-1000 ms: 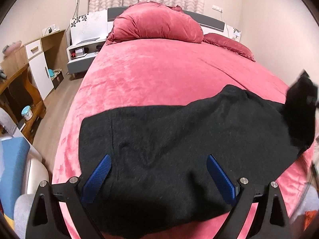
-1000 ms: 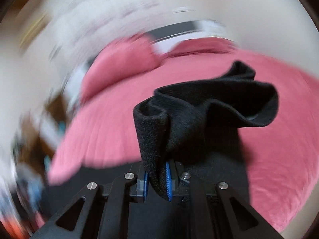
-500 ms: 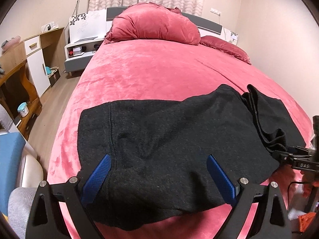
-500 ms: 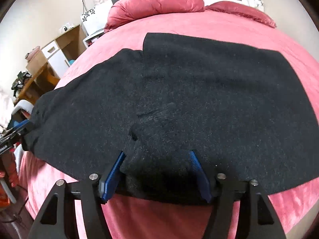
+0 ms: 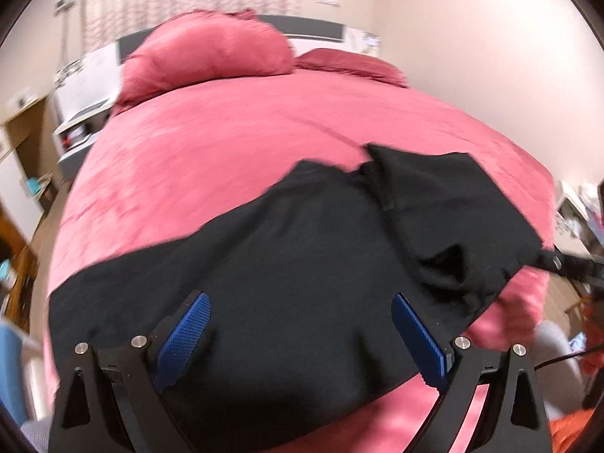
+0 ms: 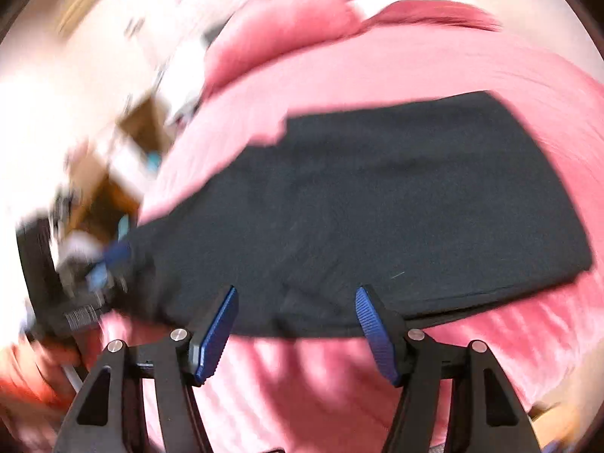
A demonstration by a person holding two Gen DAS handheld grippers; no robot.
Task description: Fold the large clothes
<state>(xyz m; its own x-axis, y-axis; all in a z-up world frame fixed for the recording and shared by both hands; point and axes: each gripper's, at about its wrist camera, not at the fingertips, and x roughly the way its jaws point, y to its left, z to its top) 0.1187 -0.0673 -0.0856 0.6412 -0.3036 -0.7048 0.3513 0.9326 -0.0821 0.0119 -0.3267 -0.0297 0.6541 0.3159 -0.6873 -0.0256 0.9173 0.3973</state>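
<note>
Pink bed (image 5: 234,158) under a black garment (image 5: 302,264) spread flat; I hold my left claw (image 5: 300,334) and right claw (image 6: 296,330) wide, both empty.

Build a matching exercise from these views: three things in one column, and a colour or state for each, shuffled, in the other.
Things:
1. garment
2. bedspread
3. left gripper

Colour or state:
A. pink, covering the bed
B. open, nothing between its pads
C. black, lying on the bed with one end folded over

Pairs: 1-C, 2-A, 3-B
</note>
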